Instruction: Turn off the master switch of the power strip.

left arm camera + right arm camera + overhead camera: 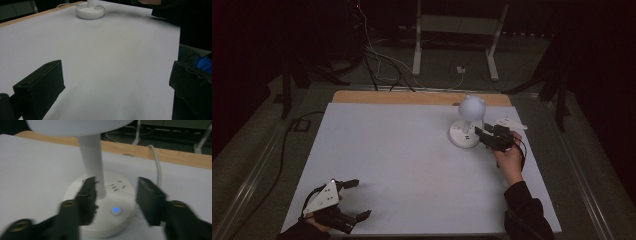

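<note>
The white desk lamp [466, 125] stood right of centre in the high view, on the far part of the white table [402, 165], its round base flat on the surface and its globe head upright on the stem; a white cable left the base toward the wooden edge at the top of the right gripper view. The right gripper [484, 136] had arrived at that base, just right of it in the high view; in the right gripper view its jaws stood partly apart over the base, one beside the stem, the other at the right rim, with the lit blue button [116, 209] between them; no pad pressed visibly on anything, so the lamp seemed not yet gripped. The left gripper [354, 199] rested at the lower left of the high view, jaws wide open and empty, well apart from the lamp. By this reading the approach was done; what remained was the contact itself, whether a press on the button or a grasp of the stem could not be told.
</note>
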### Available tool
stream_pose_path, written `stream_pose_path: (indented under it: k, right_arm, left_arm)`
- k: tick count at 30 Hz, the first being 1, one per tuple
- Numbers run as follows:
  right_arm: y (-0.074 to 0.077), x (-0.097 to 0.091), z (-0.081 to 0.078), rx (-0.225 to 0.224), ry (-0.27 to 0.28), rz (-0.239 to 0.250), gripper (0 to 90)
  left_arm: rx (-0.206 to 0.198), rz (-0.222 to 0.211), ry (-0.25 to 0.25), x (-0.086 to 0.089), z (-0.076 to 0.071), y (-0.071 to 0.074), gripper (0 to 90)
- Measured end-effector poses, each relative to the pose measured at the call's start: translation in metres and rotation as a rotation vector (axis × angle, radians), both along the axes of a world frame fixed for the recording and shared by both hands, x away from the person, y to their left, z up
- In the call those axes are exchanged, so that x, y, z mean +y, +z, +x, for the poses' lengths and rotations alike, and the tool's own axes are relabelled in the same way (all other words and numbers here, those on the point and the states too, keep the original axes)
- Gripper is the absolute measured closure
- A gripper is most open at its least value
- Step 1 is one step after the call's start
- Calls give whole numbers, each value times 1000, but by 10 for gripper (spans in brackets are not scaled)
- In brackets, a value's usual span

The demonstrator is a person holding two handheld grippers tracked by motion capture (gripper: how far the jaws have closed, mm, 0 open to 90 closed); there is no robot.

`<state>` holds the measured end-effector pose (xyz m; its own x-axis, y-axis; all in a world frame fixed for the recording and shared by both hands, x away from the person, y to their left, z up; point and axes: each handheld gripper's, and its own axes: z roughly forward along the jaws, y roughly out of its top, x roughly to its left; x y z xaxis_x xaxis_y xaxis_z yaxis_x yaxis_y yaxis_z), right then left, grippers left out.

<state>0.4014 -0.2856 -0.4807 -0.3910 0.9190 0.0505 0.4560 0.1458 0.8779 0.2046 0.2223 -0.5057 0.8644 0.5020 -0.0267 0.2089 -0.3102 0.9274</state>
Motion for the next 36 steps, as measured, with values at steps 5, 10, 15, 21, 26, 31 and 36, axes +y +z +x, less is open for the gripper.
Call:
stream_pose_path:
  k: [5, 10, 15, 21, 26, 31, 36]
  right_arm:
    - [-1, -1, 1, -2, -25, -22, 719]
    - [-1, 1, 1, -5, -31, -68, 867]
    - [-1, 5, 0, -4, -30, -94, 900]
    - [-6, 11, 2, 26, -10, -116, 900]
    - [-12, 15, 4, 31, -13, -141, 900]
    - [-16, 16, 7, 27, -29, -164, 900]
    - [-21, 16, 9, 38, -35, -181, 900]
  left_arm:
    - [1, -1, -1, 0, 0, 0, 2]
    - [3, 2, 0, 0, 0, 0, 2]
    - [4, 0, 1, 0, 0, 0, 2]
    - [3, 0, 0, 0, 0, 0, 2]
    - [4, 0, 0, 0, 0, 0, 2]
    - [4, 0, 0, 0, 0, 0, 2]
    - [5, 0, 0, 0, 0, 0, 2]
